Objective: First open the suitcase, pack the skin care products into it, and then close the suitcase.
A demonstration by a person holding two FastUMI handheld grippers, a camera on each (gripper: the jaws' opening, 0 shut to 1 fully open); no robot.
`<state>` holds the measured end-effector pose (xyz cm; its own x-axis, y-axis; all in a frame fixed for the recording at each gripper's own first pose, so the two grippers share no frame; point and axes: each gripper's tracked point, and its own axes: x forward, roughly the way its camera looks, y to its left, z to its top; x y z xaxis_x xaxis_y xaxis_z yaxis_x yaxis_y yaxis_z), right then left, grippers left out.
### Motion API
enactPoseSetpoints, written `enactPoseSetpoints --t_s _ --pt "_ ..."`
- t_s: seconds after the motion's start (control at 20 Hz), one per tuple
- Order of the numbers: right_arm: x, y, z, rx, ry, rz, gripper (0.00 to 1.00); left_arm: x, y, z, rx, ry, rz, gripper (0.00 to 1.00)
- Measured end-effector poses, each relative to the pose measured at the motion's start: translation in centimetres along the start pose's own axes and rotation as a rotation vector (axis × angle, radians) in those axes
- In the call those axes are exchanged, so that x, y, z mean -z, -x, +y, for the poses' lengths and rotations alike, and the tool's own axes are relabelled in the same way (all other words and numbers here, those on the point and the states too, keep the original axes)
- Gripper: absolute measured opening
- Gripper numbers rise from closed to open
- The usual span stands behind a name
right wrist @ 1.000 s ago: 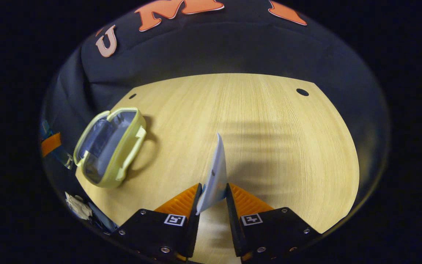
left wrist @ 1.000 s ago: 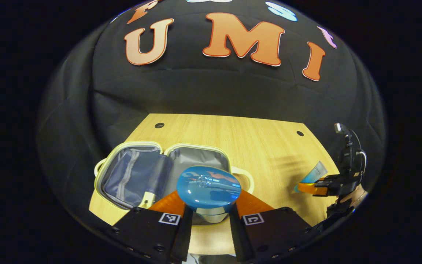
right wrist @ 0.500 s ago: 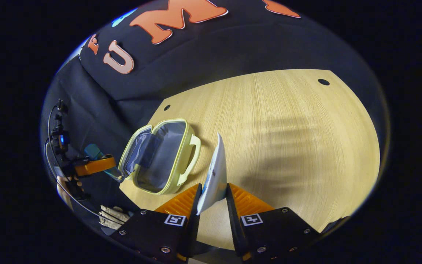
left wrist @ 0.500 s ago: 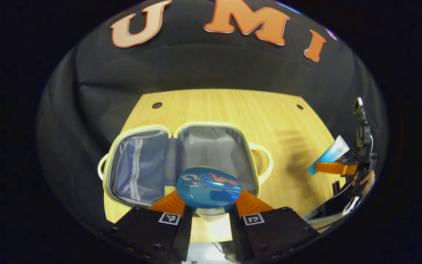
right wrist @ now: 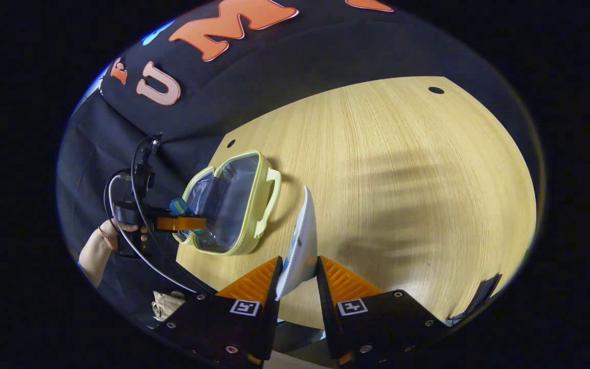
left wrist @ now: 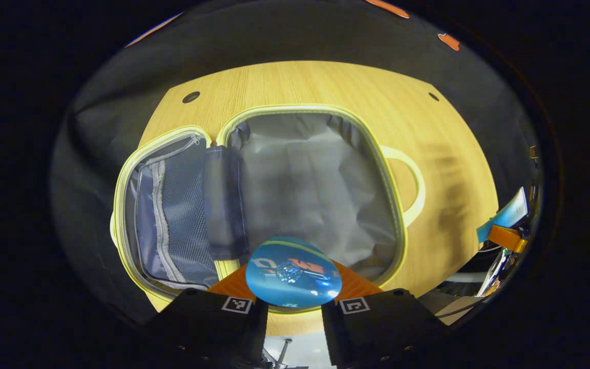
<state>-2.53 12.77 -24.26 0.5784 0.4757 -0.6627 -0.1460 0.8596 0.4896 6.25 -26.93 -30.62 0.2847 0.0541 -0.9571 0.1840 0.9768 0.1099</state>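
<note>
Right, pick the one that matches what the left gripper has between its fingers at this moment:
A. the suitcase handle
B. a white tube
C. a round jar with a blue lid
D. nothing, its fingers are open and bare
C: in the left gripper view the left gripper has both orange fingers pressed on the blue-lidded jar, held over the open suitcase.

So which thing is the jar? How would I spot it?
Find the open yellow suitcase lying on the wooden table. Just above its near edge, the left gripper holds the jar. It has a round shiny blue lid, unlike the flat white tube in the right gripper.
</note>
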Motion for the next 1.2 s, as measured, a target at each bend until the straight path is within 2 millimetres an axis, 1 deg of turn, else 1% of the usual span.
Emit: enactPoseSetpoints --t_s 0.1,0.2,0.3,0.35,0.4,0.45,0.5,0.55,0.6,0.65,0.7,0.75,0.85,0.9,0.95,1.05,1.1,1.2 --pt "0.3 0.0 -0.5 0.012 -0.030 -0.002 0.41 -0.2 -1.2 0.4 -0.020 -0.013 0.032 0.47" --pt "0.7 0.2 -1.2 0.024 -0.060 -0.004 0.41 -0.8 -2.9 0.7 -0.024 -0.015 0.052 0.47" --pt "0.8 0.3 -2.0 0.044 -0.074 -0.004 0.41 -1.8 -4.3 1.0 -0.038 -0.015 0.057 0.47" --pt "1.1 0.5 -2.3 0.051 -0.081 -0.001 0.41 -2.7 -4.7 1.1 -0.050 -0.027 0.040 0.47" --pt "1.1 0.6 -2.5 0.056 -0.086 -0.002 0.41 -3.2 -4.9 1.3 -0.062 -0.042 0.042 0.47" --pt "1.1 0.7 -2.5 0.059 -0.088 -0.002 0.46 -3.7 -5.2 1.3 -0.069 -0.059 0.035 0.47" --pt "1.1 0.7 -2.6 0.062 -0.090 -0.003 0.41 -3.9 -5.5 1.3 -0.074 -0.070 0.038 0.48" --pt "1.2 0.7 -2.7 0.065 -0.093 -0.002 0.46 -4.2 -5.7 1.3 -0.081 -0.078 0.037 0.48" --pt "1.2 0.8 -2.7 0.065 -0.098 -0.002 0.41 -4.4 -5.8 1.6 -0.092 -0.088 0.032 0.49" --pt "1.1 0.9 -2.7 0.063 -0.103 -0.002 0.41 -4.7 -5.8 1.5 -0.091 -0.100 0.028 0.50" --pt "1.1 0.9 -2.6 0.063 -0.103 -0.004 0.41 -4.9 -5.4 1.6 -0.099 -0.114 0.020 0.51" --pt "1.2 1.0 -2.7 0.066 -0.100 -0.004 0.41 -5.2 -5.5 1.9 -0.110 -0.126 0.007 0.55" --pt "1.1 1.2 -2.5 0.069 -0.082 -0.007 0.41 -5.5 -4.6 1.7 -0.115 -0.135 -0.024 0.82" --pt "0.8 1.3 -2.3 0.067 -0.068 -0.011 0.46 -5.7 -4.0 1.7 -0.118 -0.140 -0.045 0.95" --pt "0.5 1.3 -2.0 0.061 -0.052 -0.013 0.41 -6.0 -3.2 1.6 -0.118 -0.139 -0.077 1.00" --pt "-0.5 1.6 -1.0 0.035 -0.021 -0.015 0.41 -5.7 -0.8 1.2 -0.104 -0.108 -0.147 0.99" --pt "-1.2 1.7 -0.2 0.020 -0.002 -0.014 0.41 -5.3 0.8 0.9 -0.081 -0.076 -0.189 0.99" --pt "-2.9 1.5 1.8 -0.011 0.040 -0.008 0.41 -4.6 3.7 0.4 -0.013 0.018 -0.281 0.99"
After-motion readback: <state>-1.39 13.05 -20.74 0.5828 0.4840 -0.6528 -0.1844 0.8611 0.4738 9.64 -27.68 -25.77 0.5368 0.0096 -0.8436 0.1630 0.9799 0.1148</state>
